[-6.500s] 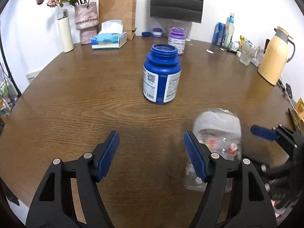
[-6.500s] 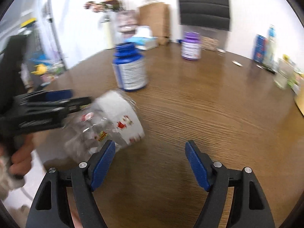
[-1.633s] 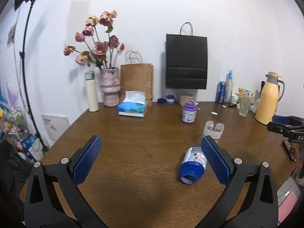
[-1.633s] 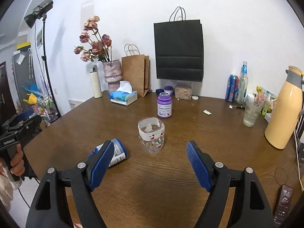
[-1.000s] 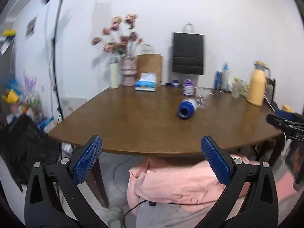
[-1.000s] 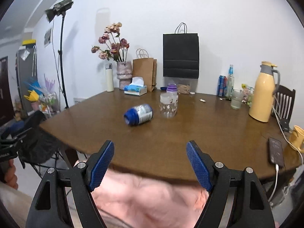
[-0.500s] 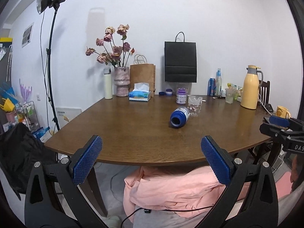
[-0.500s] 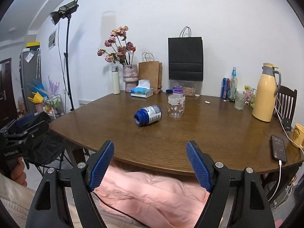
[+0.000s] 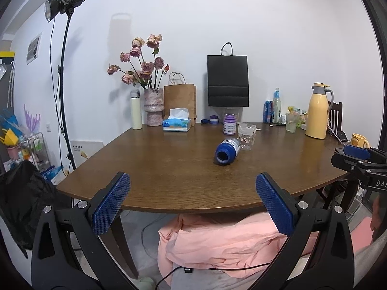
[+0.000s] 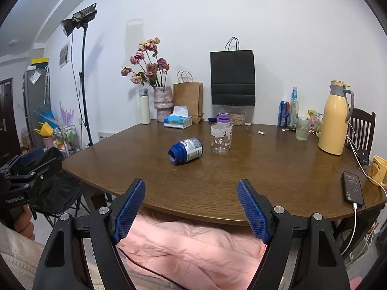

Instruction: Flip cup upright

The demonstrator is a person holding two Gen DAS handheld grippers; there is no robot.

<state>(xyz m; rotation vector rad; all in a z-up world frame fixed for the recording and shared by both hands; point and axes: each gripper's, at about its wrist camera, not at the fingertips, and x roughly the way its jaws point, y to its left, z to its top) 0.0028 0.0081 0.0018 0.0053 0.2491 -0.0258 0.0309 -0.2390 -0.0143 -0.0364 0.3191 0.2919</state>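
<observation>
A clear plastic cup with small red prints [image 10: 221,139] stands upright near the middle of the brown table [image 10: 266,169]; it also shows in the left wrist view [image 9: 246,136]. A blue bottle [image 10: 185,150] lies on its side just left of it, also seen in the left wrist view [image 9: 227,150]. My left gripper [image 9: 192,203] is open and empty, held back from the table's front edge. My right gripper [image 10: 191,209] is open and empty, also off the table's near edge.
A purple jar [image 10: 223,118], tissue box [image 10: 178,120], flower vase [image 10: 163,104], paper bags [image 10: 232,78], a yellow thermos [image 10: 335,118], a glass [image 10: 302,125], a phone on a cable [image 10: 352,191] and a yellow mug [image 10: 378,170] stand on the table. Pink cloth [image 10: 193,249] lies below.
Both grippers have let go of the cup and pulled back from the table. The cup now stands upright; the blue bottle lies on its side. In the last half second almost nothing moved.
</observation>
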